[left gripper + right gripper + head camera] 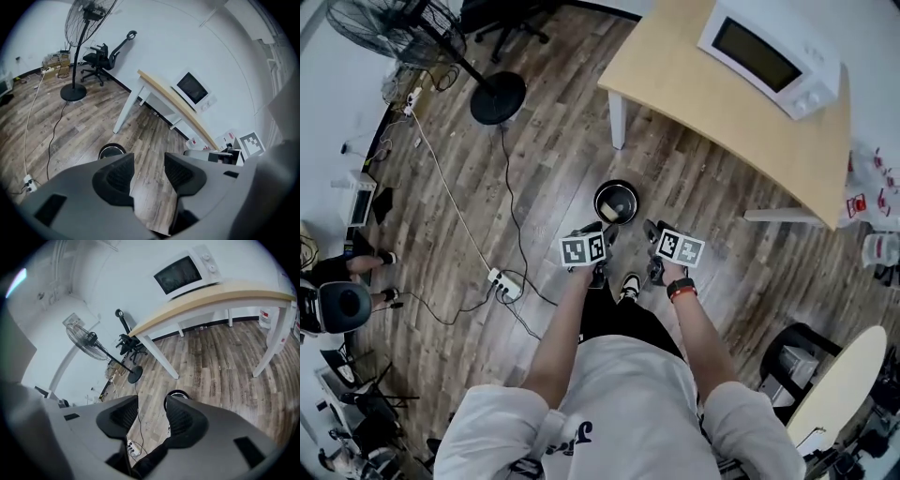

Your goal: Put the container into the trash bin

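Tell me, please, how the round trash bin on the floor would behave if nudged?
The trash bin looks small and open-topped, so probably light; it may slide on the smooth wood floor. Standing upright, it seems unlikely to roll; its height, hence tipping, is hard to judge.

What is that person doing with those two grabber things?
A person stands on the wooden floor with a gripper in each hand. The left gripper and right gripper both have their jaws apart with nothing between them. They point down toward a round trash bin on the floor, beside a table with a microwave. Whether the container is already in the bin can't be told.
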`<state>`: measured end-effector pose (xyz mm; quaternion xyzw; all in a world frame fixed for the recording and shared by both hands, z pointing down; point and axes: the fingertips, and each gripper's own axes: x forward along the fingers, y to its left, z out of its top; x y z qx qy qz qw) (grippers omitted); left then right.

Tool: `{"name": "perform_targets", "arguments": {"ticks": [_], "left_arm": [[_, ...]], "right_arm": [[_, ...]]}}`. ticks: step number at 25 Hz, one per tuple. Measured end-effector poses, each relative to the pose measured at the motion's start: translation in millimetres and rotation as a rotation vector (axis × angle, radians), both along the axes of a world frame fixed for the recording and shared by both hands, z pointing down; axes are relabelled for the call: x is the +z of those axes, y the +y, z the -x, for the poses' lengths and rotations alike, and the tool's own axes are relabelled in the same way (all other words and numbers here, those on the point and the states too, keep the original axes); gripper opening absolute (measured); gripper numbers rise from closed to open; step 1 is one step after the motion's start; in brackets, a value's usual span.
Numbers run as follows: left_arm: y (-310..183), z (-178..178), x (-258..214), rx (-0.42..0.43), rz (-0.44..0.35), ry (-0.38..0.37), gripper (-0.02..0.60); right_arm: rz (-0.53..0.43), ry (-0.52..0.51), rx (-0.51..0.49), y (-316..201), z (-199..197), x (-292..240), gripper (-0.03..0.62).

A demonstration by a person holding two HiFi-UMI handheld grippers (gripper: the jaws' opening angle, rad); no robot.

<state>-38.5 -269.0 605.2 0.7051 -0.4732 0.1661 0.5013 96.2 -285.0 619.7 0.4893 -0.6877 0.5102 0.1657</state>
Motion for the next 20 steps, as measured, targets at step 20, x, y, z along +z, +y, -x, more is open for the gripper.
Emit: {"name": "perform_targets", "arguments": {"ticks": [20], "left_arm": [[60.7,-7.3,-210.0,-0.007,-0.444,-0.174,0.158]], "right_arm": [[-0.446,0.112,-0.153,49.5,-31.4,-213.4,0.147]]}}
